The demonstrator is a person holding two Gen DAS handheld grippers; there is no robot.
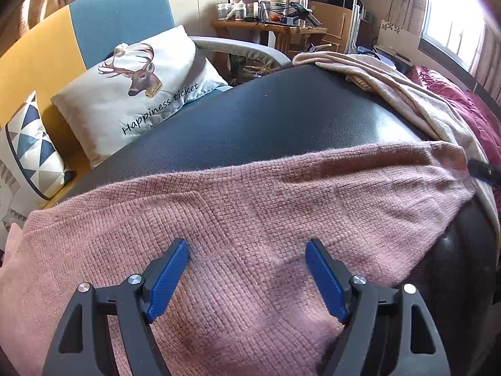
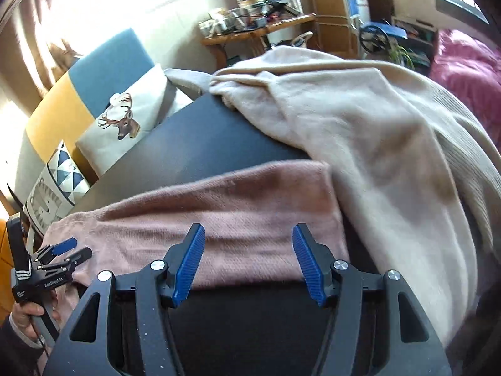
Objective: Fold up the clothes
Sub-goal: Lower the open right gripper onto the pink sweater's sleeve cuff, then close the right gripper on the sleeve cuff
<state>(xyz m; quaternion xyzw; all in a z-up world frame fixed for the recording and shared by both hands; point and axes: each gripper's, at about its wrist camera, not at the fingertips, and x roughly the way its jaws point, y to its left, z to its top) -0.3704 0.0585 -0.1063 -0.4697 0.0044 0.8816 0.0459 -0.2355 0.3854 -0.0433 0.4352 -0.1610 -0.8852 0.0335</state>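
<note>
A: Black leather-look tabletop (image 1: 281, 116), sofa behind it with a deer-print pillow (image 1: 137, 94) and a triangle-pattern cushion (image 1: 28, 144). Cluttered wooden side table (image 1: 269, 28) further back, sunlit window (image 1: 451, 28) on the right.

B: Where's the garment?

A: Pink knit sweater (image 1: 238, 206) lies flat across the near part of the tabletop, already doubled over on itself. Its right end reaches the cream sweater (image 2: 375, 144), which sits heaped on the far right corner and hangs over the edge. Maroon bedding (image 1: 451, 100) beyond that.

B: Your left jaws?

A: My left gripper (image 1: 247, 250) is over the pink knit, jaws spread wide, nothing between the blue pads (image 1: 170, 275). Can't tell if the tips touch the fabric.

B: Right?

A: My right gripper (image 2: 249, 235) is above the near hem of the pink sweater at its right end, jaws apart, not pinching anything. That view is motion-blurred. At its left edge the left gripper shows too, held by my hand (image 2: 29, 319), over the sweater's left end.
</note>
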